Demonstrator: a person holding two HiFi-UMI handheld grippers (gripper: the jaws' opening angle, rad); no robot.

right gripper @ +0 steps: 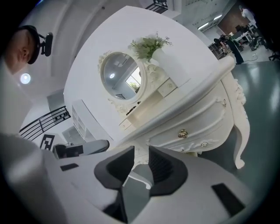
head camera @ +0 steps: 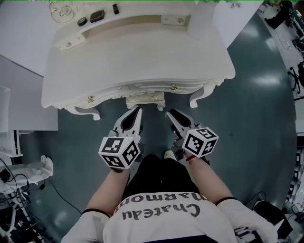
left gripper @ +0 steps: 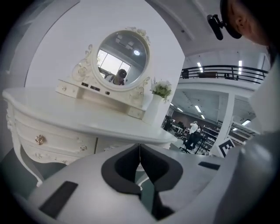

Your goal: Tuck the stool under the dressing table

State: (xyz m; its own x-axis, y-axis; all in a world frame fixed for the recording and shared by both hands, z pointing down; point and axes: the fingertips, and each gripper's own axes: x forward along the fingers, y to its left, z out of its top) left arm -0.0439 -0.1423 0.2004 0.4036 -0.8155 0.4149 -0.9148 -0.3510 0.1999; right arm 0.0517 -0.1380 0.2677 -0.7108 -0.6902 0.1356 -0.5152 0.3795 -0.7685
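Note:
The white carved dressing table [head camera: 142, 57] fills the top of the head view. Only the front edge of the cream stool [head camera: 145, 100] shows, under the middle of the table's front, between its curved legs. My left gripper [head camera: 138, 110] points at the table front just left of the stool, with its jaws shut on nothing [left gripper: 140, 146]. To the right of the stool, my right gripper [head camera: 168, 113] stands a little open with nothing between its jaws [right gripper: 141, 151]. Both grippers hang in the air, touching neither the stool nor the table [left gripper: 65, 118] [right gripper: 197, 118].
On the table's back stand an oval mirror [left gripper: 122, 59], a white vase with a plant [left gripper: 159, 94], a glass jar [head camera: 64, 12] and small dark items [head camera: 97, 15]. The person's shoe [head camera: 169, 154] is on the dark floor. Cables [head camera: 14, 180] lie at the left.

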